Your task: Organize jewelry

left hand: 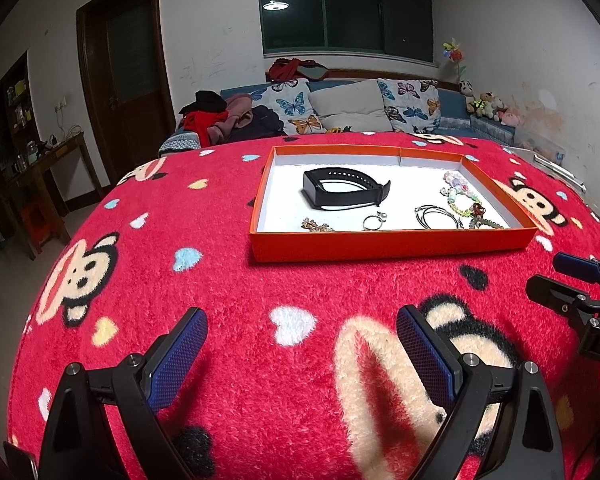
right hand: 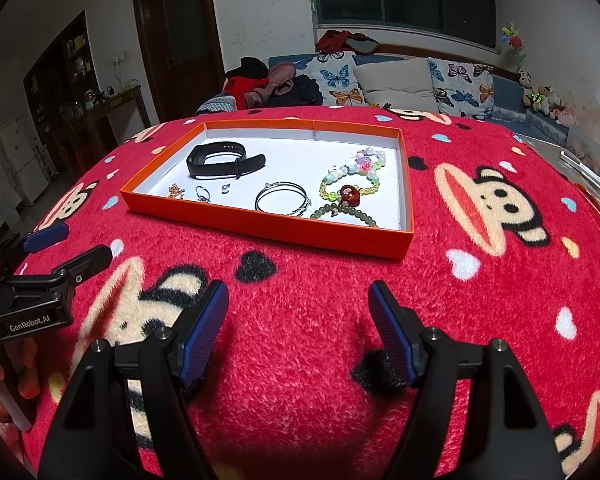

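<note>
Jewelry lay gathered in an orange tray (right hand: pixel 284 226) with a white floor, set on a red monkey-print blanket (right hand: pixel 300 320). Toward the tray's left rear sat a black wristband (right hand: pixel 224 165); a small gold trinket (right hand: pixel 176 191) and a ring (right hand: pixel 202 194) lay near the front wall, thin silver hoops (right hand: pixel 281 199) lay right of them, and beaded bracelets (right hand: pixel 354 184) filled the right side. The left gripper (left hand: pixel 302 354) and the right gripper (right hand: pixel 298 330) both hovered over the blanket in front of the tray, jaws spread wide, holding nothing, well apart from the jewelry.
</note>
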Action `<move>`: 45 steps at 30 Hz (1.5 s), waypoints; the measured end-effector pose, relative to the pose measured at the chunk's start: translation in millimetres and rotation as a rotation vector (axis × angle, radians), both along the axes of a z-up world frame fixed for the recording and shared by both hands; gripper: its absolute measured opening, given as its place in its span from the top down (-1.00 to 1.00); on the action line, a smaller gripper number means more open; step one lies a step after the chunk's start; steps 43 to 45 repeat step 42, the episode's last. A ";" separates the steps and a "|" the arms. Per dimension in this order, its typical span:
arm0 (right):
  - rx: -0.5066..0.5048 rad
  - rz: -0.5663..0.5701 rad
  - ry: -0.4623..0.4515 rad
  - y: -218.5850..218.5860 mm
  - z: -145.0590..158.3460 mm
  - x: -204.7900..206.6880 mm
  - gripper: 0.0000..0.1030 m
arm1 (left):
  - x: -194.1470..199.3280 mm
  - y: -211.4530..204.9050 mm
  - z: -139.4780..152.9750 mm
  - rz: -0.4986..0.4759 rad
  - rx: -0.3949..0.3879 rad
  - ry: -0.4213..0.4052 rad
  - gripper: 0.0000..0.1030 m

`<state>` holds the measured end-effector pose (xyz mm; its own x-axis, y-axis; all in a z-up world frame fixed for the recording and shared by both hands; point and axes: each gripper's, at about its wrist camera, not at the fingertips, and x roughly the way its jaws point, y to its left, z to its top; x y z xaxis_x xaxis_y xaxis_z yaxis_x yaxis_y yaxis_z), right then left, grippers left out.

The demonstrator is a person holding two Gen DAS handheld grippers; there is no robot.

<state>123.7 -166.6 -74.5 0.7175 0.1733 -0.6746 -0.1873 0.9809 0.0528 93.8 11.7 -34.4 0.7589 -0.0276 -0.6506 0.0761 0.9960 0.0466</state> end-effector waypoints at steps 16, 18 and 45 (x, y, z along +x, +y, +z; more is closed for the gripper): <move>-0.001 0.000 0.001 1.0 0.1 -0.5 -0.41 | 0.2 -0.2 0.0 -0.001 0.002 -0.001 -0.99; -0.001 0.001 0.001 1.1 0.0 -0.4 -0.41 | -0.1 -0.5 0.1 -0.001 0.001 -0.001 -0.99; -0.002 0.001 0.000 2.6 -0.1 -1.1 -0.41 | -2.9 -3.8 2.2 -0.004 0.017 -0.024 -0.99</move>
